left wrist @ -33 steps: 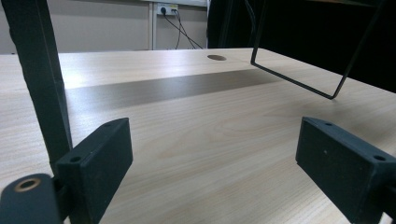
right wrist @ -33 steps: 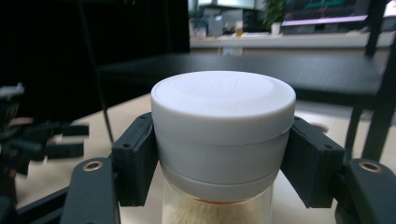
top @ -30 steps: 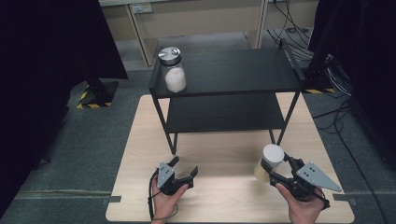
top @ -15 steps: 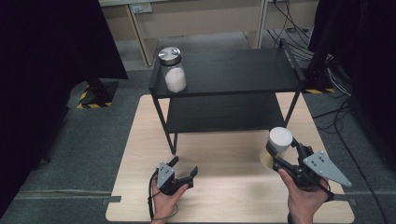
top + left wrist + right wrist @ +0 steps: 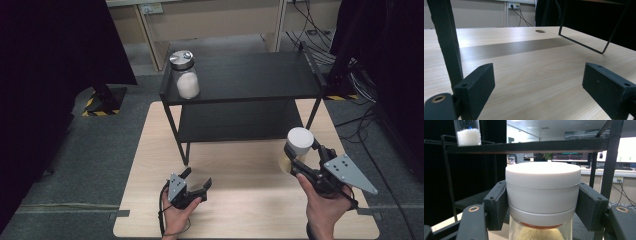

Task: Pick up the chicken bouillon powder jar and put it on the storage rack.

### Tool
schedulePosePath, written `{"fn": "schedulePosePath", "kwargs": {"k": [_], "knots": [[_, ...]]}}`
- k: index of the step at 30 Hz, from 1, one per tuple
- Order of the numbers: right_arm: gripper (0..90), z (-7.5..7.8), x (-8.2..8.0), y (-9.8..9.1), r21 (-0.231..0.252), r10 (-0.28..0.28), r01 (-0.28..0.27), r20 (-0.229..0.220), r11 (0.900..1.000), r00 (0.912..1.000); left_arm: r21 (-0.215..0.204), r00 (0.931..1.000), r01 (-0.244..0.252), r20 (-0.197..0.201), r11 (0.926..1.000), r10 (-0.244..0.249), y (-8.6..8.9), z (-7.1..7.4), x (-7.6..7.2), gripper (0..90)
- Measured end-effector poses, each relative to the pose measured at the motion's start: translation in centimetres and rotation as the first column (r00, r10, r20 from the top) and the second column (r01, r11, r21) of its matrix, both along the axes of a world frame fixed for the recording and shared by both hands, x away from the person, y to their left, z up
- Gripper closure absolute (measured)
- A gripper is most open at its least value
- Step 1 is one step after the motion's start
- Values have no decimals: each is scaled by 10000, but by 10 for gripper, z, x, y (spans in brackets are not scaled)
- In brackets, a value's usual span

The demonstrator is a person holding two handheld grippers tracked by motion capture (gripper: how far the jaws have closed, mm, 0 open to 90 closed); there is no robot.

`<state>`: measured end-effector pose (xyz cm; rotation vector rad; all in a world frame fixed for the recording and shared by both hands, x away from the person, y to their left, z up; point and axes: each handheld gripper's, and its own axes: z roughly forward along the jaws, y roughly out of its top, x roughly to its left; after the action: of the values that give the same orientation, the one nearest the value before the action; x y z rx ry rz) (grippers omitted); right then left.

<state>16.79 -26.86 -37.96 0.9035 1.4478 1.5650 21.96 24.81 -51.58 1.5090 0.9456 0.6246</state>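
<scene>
My right gripper (image 5: 300, 150) is shut on a glass jar with a white lid (image 5: 298, 141), holding it by the lid above the table at the right. In the right gripper view the white-lidded jar (image 5: 543, 195) sits between both black pads, with pale yellow contents below the lid. My left gripper (image 5: 197, 181) rests low at the table's front, open, with nothing between its jaws; in the left gripper view the left gripper (image 5: 537, 86) looks over bare wood. A second jar with a metal lid and white grains (image 5: 185, 75) stands on the black shelf's top (image 5: 260, 75) at its left end.
The black two-level shelf stands across the back of the wooden table (image 5: 240, 200); its thin legs (image 5: 175, 130) come down near the left gripper. A lower shelf board (image 5: 240, 120) lies beneath the top. Cables (image 5: 360, 60) and dark curtains lie beyond the table.
My right gripper has lifted the white-lidded jar off the table and carried it up and slightly towards the shelf. The left gripper has stayed in place.
</scene>
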Motion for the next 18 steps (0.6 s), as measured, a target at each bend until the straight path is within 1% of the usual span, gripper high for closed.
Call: {"fn": "schedulePosePath", "kwargs": {"k": [3,12,18], "knots": [[339,7,1,2,-36,-99,99,20,9999,9999,6,10000,-4,10,10000,4,0,0,0,103],[338,30,7,6,-98,-232,234,274,9997,9994,-7,10000,-4,8,10000,5,0,0,0,103],[338,44,13,6,-143,-211,215,266,9997,9994,-3,10000,-1,9,10000,1,0,0,0,103]]}}
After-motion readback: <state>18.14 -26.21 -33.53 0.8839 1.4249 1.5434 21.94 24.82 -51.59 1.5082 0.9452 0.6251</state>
